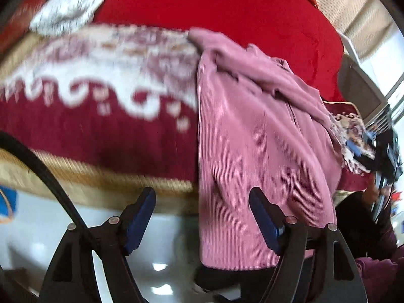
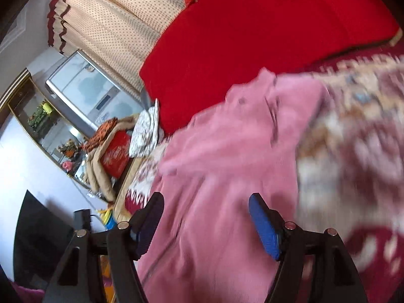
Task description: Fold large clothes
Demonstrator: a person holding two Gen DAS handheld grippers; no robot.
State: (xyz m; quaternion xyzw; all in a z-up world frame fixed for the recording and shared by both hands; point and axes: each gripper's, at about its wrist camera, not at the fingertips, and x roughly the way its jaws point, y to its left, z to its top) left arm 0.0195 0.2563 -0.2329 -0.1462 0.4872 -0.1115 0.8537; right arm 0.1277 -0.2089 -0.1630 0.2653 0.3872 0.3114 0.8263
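Because both grippers stand spread with nothing between their blue pads, the pink top is free right now. The left gripper point(image 1: 202, 222) hangs just in front of the bed edge, and the top's point(image 1: 252, 151) lower part drops over that edge right beside it, one pad overlapping the cloth in the picture (I cannot tell if it touches). The right gripper point(image 2: 205, 224) points over the same top point(image 2: 227, 164), which lies spread and a bit bunched on the bed.

The top looks soft and floppy, with thin ribs running down it. It is likely light, and it will sag and slide when lifted by one spot only. A good place to take hold is likely the bottom hem, one corner for each gripper, so the cloth stays flat while it is laid over. Pinching a thick bunch would probably drag wrinkles along.

Under the top is the patterned blanket point(image 1: 101, 88), dark red and white with a gold edge. It may be fuzzy enough to catch the cloth a little. Farther back lies the big red cover point(image 1: 227, 12), and past that a dotted curtain point(image 2: 113, 25).
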